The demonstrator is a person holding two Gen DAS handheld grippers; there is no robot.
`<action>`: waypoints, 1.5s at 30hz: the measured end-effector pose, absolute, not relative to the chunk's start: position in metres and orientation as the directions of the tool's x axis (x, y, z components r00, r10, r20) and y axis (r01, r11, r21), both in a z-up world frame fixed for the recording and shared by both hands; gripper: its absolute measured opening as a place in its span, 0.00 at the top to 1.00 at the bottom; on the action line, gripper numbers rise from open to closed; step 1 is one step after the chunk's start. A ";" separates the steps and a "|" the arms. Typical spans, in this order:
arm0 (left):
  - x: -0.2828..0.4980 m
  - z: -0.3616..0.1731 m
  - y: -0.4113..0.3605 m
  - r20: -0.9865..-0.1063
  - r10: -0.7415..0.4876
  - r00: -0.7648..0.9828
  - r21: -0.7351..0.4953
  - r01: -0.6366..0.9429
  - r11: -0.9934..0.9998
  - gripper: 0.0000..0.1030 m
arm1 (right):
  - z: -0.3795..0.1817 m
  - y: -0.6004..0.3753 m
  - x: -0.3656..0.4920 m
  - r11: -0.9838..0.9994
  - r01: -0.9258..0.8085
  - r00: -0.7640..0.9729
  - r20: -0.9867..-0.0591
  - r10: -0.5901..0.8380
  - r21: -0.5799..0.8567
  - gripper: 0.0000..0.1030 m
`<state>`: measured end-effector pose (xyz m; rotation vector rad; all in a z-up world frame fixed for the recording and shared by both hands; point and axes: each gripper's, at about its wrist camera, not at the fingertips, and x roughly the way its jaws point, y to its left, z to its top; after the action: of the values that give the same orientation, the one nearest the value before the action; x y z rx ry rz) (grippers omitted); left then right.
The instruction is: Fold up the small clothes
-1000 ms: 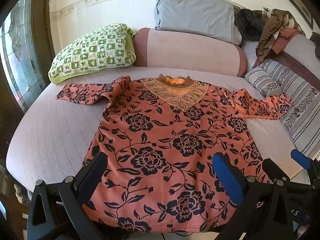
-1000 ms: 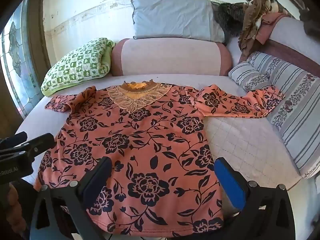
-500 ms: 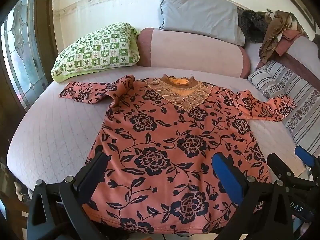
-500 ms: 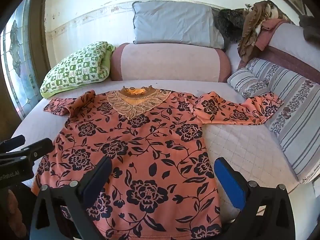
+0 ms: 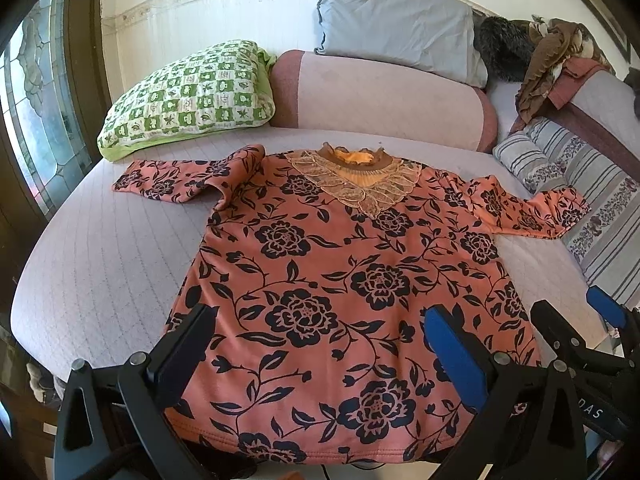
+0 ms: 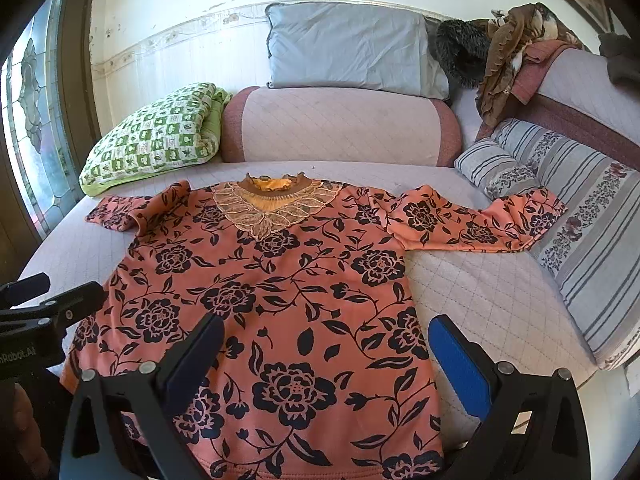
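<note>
An orange top with black flowers (image 5: 344, 280) (image 6: 272, 304) lies flat and face up on the pale quilted bed (image 5: 100, 248) (image 6: 480, 292), lace collar (image 5: 356, 184) at the far end, hem nearest me. Both sleeves are spread sideways; the right sleeve (image 6: 480, 220) reaches the striped cushion. My left gripper (image 5: 320, 356) is open above the hem, nothing between its fingers. My right gripper (image 6: 328, 360) is open above the hem's right part, also empty. The left gripper's tips (image 6: 48, 304) show at the left edge of the right wrist view.
A green checked pillow (image 5: 188, 96) sits at the back left, a pink bolster (image 5: 380, 100) and grey pillow (image 5: 396, 24) behind the collar. Striped cushions (image 6: 580, 240) line the right side, with a heap of clothes (image 6: 508, 48) above. A window (image 5: 36, 120) is on the left.
Both grippers have drawn back and risen slightly, so the top looks a little farther and lower in both views. The top has not moved and both grippers stay open.
</note>
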<state>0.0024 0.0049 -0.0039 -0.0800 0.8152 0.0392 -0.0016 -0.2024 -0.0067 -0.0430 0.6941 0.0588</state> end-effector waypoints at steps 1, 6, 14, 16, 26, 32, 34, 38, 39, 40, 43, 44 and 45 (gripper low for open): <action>0.003 -0.004 0.005 -0.729 0.004 0.685 -0.056 -0.065 0.996 0.00 | -0.007 -0.202 -0.002 0.997 -0.068 0.768 -0.640 0.040 -0.019 0.00; 0.003 -0.004 0.005 -0.731 0.003 0.682 -0.059 -0.067 0.996 0.00 | -0.006 -0.202 0.000 0.997 -0.070 0.770 -0.637 0.041 -0.020 0.00; 0.004 -0.005 0.006 -0.734 0.000 0.679 -0.061 -0.066 0.996 0.00 | -0.006 -0.201 0.000 0.997 -0.071 0.772 -0.635 0.041 -0.023 0.00; 0.004 -0.005 0.006 -0.734 0.001 0.679 -0.060 -0.067 0.996 0.00 | -0.005 -0.200 0.001 0.997 -0.072 0.771 -0.635 0.042 -0.022 0.00; 0.004 -0.004 0.006 -0.734 -0.002 0.679 -0.063 -0.065 0.996 0.00 | -0.005 -0.200 0.001 0.997 -0.070 0.774 -0.632 0.039 -0.025 0.00; 0.004 -0.003 0.006 -0.734 0.000 0.679 -0.063 -0.068 0.996 0.00 | -0.005 -0.201 0.001 0.997 -0.071 0.774 -0.632 0.040 -0.024 0.00; 0.004 -0.002 0.007 -0.734 -0.002 0.679 -0.066 -0.069 0.995 0.00 | -0.005 -0.200 0.001 0.997 -0.071 0.774 -0.632 0.039 -0.026 0.00; 0.003 -0.002 0.007 -0.733 -0.001 0.680 -0.065 -0.070 0.995 0.00 | -0.005 -0.200 0.001 0.997 -0.071 0.774 -0.632 0.039 -0.026 0.00; 0.003 -0.002 0.007 -0.733 -0.002 0.680 -0.065 -0.068 0.996 0.00 | -0.005 -0.200 0.001 0.997 -0.071 0.774 -0.632 0.039 -0.025 0.00; 0.004 -0.002 0.007 -0.733 -0.003 0.680 -0.065 -0.066 0.996 0.00 | -0.005 -0.200 0.001 0.997 -0.071 0.775 -0.631 0.040 -0.025 0.00; 0.003 -0.003 0.006 -0.734 -0.006 0.679 -0.064 -0.060 0.996 0.00 | -0.005 -0.201 0.001 0.997 -0.071 0.775 -0.630 0.040 -0.025 0.00; 0.003 -0.003 0.006 -0.734 -0.006 0.679 -0.063 -0.058 0.996 0.00 | -0.005 -0.201 0.001 0.997 -0.071 0.776 -0.630 0.040 -0.024 0.00; 0.003 -0.003 0.005 -0.733 -0.006 0.681 -0.061 -0.056 0.997 0.00 | -0.005 -0.201 0.001 0.997 -0.071 0.776 -0.629 0.040 -0.024 0.00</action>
<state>0.0034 0.0052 -0.0029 -0.0807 0.8218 0.0280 0.0010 -0.2010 -0.0048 -0.0471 0.6795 0.0599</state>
